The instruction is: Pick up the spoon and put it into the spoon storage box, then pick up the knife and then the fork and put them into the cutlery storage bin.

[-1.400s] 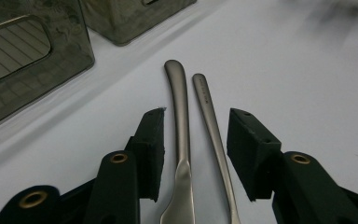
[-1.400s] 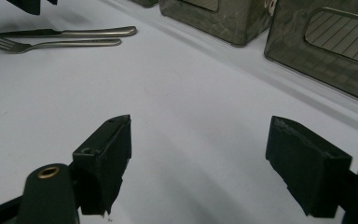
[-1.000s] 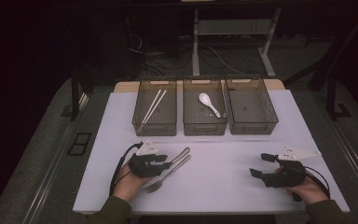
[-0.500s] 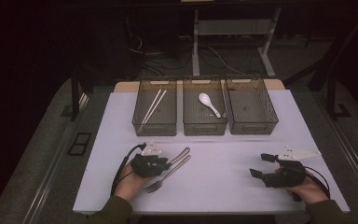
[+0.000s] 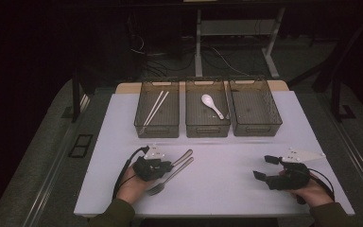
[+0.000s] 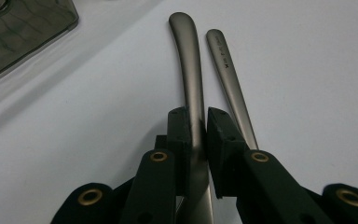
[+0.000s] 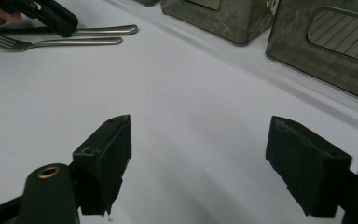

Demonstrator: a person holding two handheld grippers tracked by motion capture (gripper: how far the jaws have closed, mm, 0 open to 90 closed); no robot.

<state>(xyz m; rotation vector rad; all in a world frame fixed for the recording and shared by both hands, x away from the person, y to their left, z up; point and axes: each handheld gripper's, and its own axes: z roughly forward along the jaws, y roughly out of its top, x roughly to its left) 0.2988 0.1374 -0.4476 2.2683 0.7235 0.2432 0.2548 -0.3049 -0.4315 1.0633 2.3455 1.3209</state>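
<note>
Closing on a curved matte-steel utensil handle [image 6: 191, 79], left hand-held gripper [image 6: 198, 133] pinches it w/ pads touching; its head is hidden below. Slim steel fork [image 6: 228, 79] lies just beside on white bench [image 5: 227, 189]. Right hand-held gripper [image 7: 198, 163] gapes wide, holding nothing.

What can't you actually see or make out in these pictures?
- Left gripper view: the left hand-held gripper covers the working end of the utensil it clamps, so spoon or knife is unclear.
- Same view: the fork handle's engraving is too small to read.
- High view: the right bin is too dim to judge its contents.
</note>
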